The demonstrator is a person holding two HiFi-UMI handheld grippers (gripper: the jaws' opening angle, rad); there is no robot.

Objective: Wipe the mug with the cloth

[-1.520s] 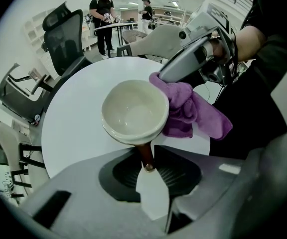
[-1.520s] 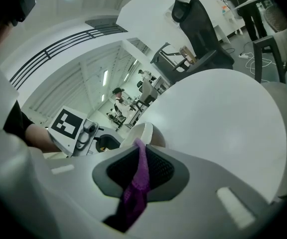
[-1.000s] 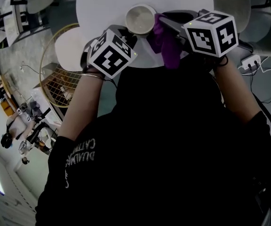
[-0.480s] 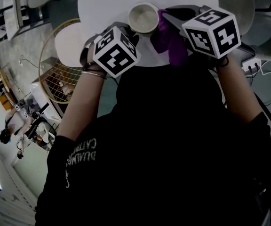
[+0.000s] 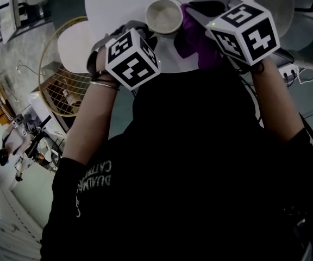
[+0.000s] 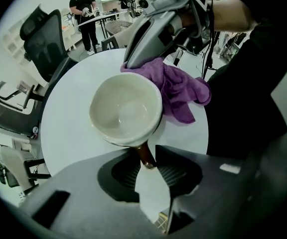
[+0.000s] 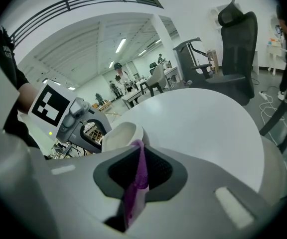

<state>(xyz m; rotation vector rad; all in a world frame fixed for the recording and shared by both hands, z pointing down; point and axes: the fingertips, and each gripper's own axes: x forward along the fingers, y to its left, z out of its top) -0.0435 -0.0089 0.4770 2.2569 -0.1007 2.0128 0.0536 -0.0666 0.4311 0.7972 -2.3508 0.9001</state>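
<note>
Two gripper views reveal grips: left gripper, jaws just opening, pinches mug handle; right gripper clamps cloth.

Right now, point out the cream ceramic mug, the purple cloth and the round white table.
cream ceramic mug [image 6: 126, 108], left gripper view, inner bowl
purple cloth [image 6: 183, 91], left gripper view, bunched middle
round white table [image 6: 66, 133], left gripper view, bare top
</note>
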